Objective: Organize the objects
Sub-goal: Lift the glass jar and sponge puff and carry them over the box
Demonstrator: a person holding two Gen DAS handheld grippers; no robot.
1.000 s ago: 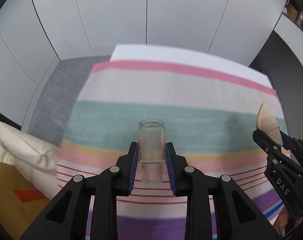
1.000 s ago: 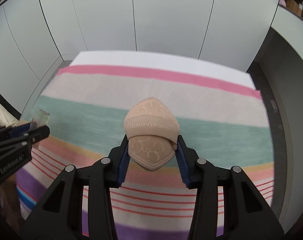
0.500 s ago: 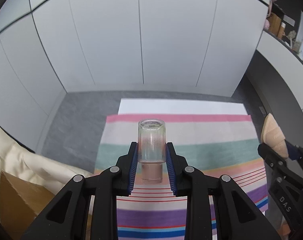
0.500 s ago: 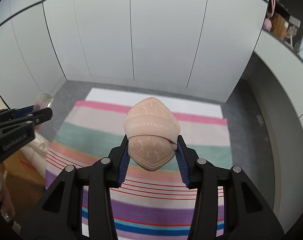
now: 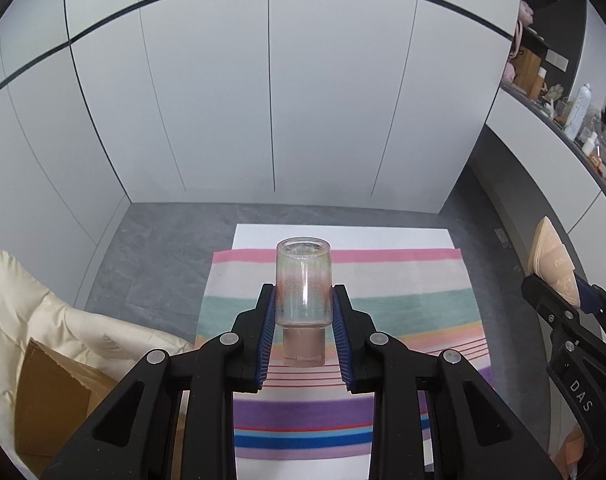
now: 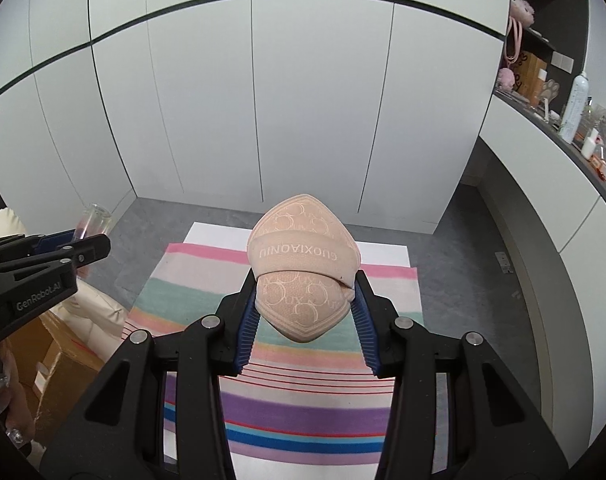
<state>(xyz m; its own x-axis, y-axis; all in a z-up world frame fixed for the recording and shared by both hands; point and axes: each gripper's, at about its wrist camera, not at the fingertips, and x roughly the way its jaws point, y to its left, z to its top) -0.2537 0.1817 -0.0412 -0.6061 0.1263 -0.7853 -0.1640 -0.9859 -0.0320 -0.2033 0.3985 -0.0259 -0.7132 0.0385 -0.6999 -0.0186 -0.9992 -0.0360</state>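
- Two items are in transit, each carried high above the striped cloth [image 5: 343, 272] at frame centre.
- Left gripper [image 5: 303, 322] clamps a clear bottle [image 5: 303, 280], cap end toward the camera.
- Right gripper [image 6: 305, 320] squeezes a beige powder puff [image 6: 303, 264].
- Carrying step, seemingly; next comes choosing a drop-off, perhaps the cluttered shelf [image 6: 543, 120] at upper right.

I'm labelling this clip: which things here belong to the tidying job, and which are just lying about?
Part of the job:
- glass bottle, held in the left hand-held gripper
- beige pad, held in the right hand-held gripper

Just lying about:
- striped cloth
- cardboard box
- cream quilt
- shelf clutter
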